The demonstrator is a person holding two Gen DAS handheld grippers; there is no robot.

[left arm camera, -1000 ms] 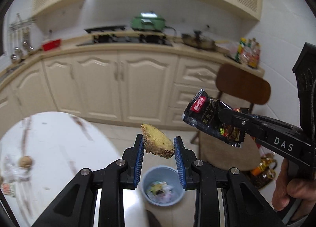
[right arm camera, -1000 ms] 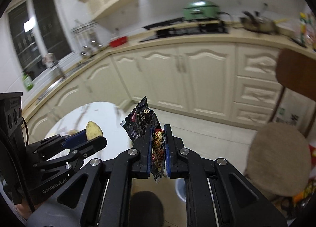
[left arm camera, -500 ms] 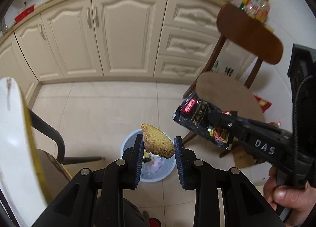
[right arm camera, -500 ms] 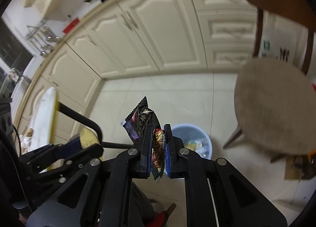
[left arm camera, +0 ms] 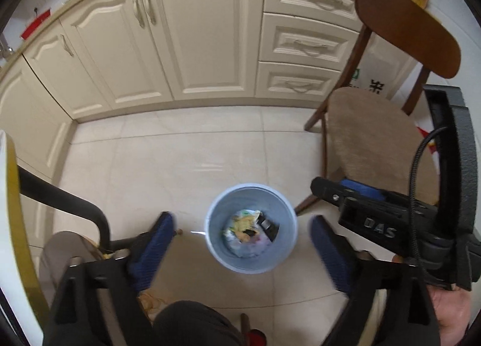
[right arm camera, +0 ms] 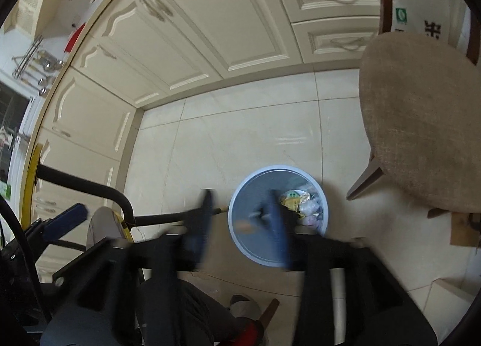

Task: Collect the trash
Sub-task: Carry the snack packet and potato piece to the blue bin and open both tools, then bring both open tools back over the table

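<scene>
Pale-blue plastic forms the trash bin (left arm camera: 278, 252), which stands on the cream floor tiles (left arm camera: 186, 159) just beside the wooden chair (left arm camera: 378, 135). Crumpled wrappers (left arm camera: 248, 233) are seen lying inside the bin, heaped toward one side. The left gripper (left arm camera: 240, 240) is held directly above the bin, pointed steeply downward; its jaws are opening and stand spread wide, with nothing between the blue pads (left arm camera: 150, 252). The right gripper (right arm camera: 240, 219) is likewise held over the bin (its fingers are motion-blurred); its jaws are opening, and no item is gripped between them. A small orange-brown blur (right arm camera: 243, 225) is noted between the right fingers, over the bin's inner wall; what it is cannot be told. Cream cabinet doors (left arm camera: 198, 33) are seen behind the floor area.
</scene>
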